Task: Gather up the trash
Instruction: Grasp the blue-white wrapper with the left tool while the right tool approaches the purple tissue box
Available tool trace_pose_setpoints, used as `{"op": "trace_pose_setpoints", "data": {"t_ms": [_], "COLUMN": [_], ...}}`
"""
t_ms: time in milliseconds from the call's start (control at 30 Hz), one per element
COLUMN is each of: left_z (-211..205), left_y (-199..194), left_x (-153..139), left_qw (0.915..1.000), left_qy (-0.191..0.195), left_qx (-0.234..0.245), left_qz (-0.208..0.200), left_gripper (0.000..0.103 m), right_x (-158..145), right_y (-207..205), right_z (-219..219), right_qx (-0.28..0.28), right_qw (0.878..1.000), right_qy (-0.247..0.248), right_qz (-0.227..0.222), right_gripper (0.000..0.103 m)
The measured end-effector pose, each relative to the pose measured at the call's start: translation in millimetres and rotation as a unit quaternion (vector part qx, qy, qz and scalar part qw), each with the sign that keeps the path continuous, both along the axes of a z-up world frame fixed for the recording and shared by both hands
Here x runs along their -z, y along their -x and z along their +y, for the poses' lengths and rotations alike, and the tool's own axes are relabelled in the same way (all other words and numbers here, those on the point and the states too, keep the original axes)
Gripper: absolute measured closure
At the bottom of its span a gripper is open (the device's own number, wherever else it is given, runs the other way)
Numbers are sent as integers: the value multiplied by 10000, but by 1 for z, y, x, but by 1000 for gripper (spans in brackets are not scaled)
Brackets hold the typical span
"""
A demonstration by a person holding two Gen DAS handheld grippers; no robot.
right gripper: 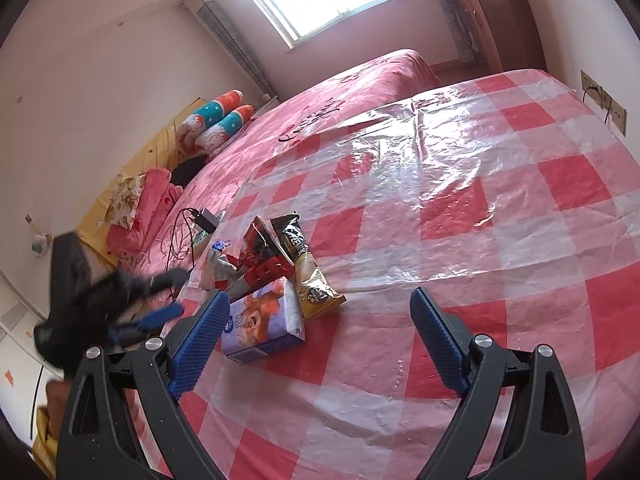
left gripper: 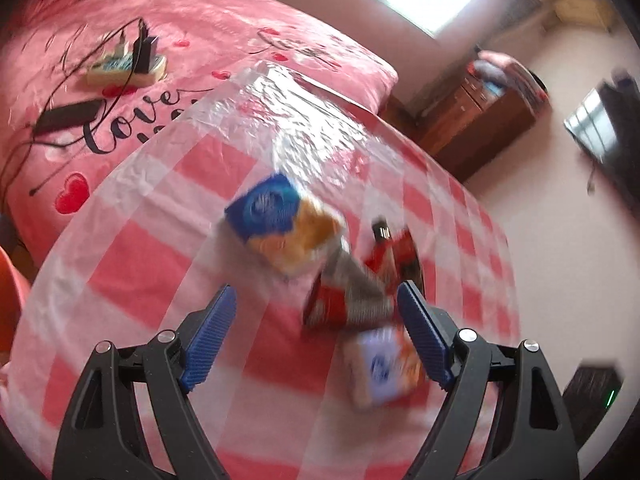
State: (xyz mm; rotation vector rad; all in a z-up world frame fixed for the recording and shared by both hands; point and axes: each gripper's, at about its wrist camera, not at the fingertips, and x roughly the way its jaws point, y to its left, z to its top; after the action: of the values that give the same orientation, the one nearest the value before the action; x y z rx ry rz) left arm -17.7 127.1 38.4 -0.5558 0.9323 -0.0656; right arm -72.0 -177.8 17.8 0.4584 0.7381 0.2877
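Note:
A pile of trash lies on the red-and-white checked plastic sheet (right gripper: 460, 184). In the right wrist view it holds a purple box (right gripper: 262, 326), a red wrapper (right gripper: 260, 258), a black-and-gold snack bag (right gripper: 310, 276) and a white wrapper (right gripper: 214, 268). In the blurred left wrist view I see a blue-and-orange box (left gripper: 282, 226), a red-and-silver wrapper (left gripper: 348, 300) and a purple box (left gripper: 384, 368). My left gripper (left gripper: 316, 336) is open just above the pile, and it also shows blurred in the right wrist view (right gripper: 132, 308). My right gripper (right gripper: 318, 338) is open and empty, right of the pile.
The sheet covers part of a pink bed (left gripper: 192, 20). A power strip with a charger and cables (left gripper: 128, 62) lies on the bedspread. Pillows (right gripper: 216, 120) lie by the wall. A wooden cabinet (left gripper: 480, 112) stands past the bed's end.

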Motion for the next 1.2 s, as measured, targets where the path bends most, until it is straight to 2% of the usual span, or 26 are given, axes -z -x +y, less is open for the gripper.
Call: {"op": "trace_pose_setpoints", "data": {"t_ms": [100,233,600,667,733,867,1100,1200], "left_z": [5,10,2,-2,-4,-9,-36,-53], "left_y": [-21,-40,-69,-69,-67,-60,-37,-24], "left_x": [4,10,23,23,23,23,24,24], "left_qw": [9994,9982,9960,9947,9934,9944,9952,9943], "left_qy": [218,271,-298,-577,-796,-850,-806,-822], "left_qx": [-204,-418,-490,-491,-476,-285,257,496], "left_qz": [160,327,686,692,668,561,496,465], "left_gripper": [20,20,21,33,40,51,61,62], "right_x": [-2,-1,6,8,10,12,15,14], "right_y": [0,-3,-7,-9,-10,-10,-10,-8], "right_z": [1,2,-2,-3,-3,0,9,9], "right_qx": [-56,-167,-226,-231,-253,-312,-494,-436], "right_qw": [10000,9999,9996,9995,9993,9990,9979,9982], "right_qy": [18,-18,-167,-180,-193,-155,-78,-34], "right_qz": [-38,-34,91,145,204,286,421,411], "right_gripper": [12,12,12,12,12,12,12,12]}}
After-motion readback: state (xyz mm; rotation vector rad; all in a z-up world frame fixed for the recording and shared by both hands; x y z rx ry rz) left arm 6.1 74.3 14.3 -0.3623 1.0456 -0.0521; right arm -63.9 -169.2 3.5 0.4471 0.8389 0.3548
